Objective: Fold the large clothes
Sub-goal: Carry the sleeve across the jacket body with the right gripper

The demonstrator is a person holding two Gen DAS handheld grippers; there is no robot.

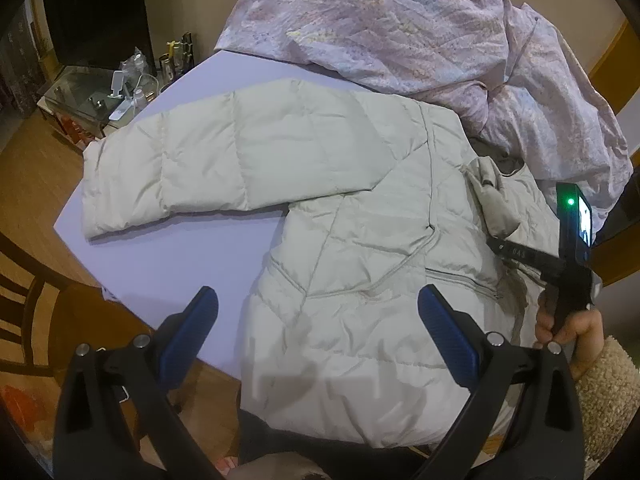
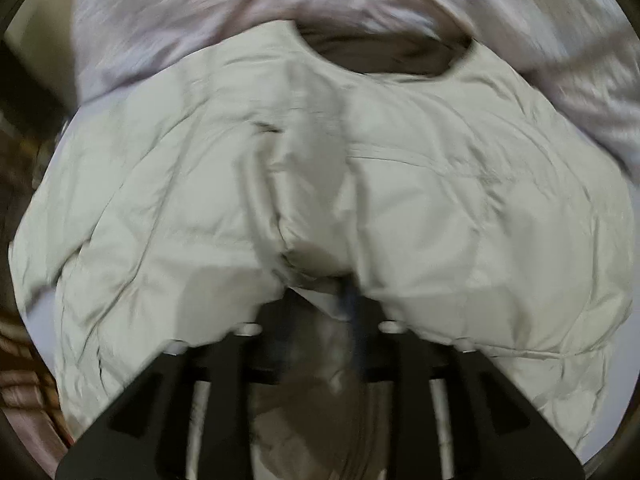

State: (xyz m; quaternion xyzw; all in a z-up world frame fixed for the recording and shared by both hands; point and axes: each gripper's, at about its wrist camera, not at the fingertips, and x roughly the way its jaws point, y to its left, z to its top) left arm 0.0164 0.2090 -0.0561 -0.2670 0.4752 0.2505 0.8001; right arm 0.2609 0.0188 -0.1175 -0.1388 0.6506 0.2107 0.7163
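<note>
Closest to us, our left tool (image 1: 318, 312) hangs with its blue-padded fingers (image 1: 446, 334) spread wide apart, gripping nothing, just above the hem end of the jacket (image 1: 360, 240). Our right tool (image 2: 320, 276) is pinched tight on a fold of that jacket (image 2: 320, 168); the fabric bunches into the closed tips and billows out to both sides, and this view is blurred. In the left wrist view, our right hand (image 1: 568, 328) grips the handle of that tool at the jacket's right edge, a green light (image 1: 570, 201) glowing on its body.

The pale quilted jacket lies face up on the lilac bed (image 1: 160, 248), its hem hanging over the near edge. One sleeve (image 1: 192, 160) stretches flat out to the left across the sheet. Farther on, the collar opening (image 2: 384, 54) sits against a crumpled pinkish duvet (image 1: 400, 24) heaped at the far end of the bed. Beyond the bed's left side stands a glass table (image 1: 76, 96) crowded with small bottles (image 1: 176, 56).
</note>
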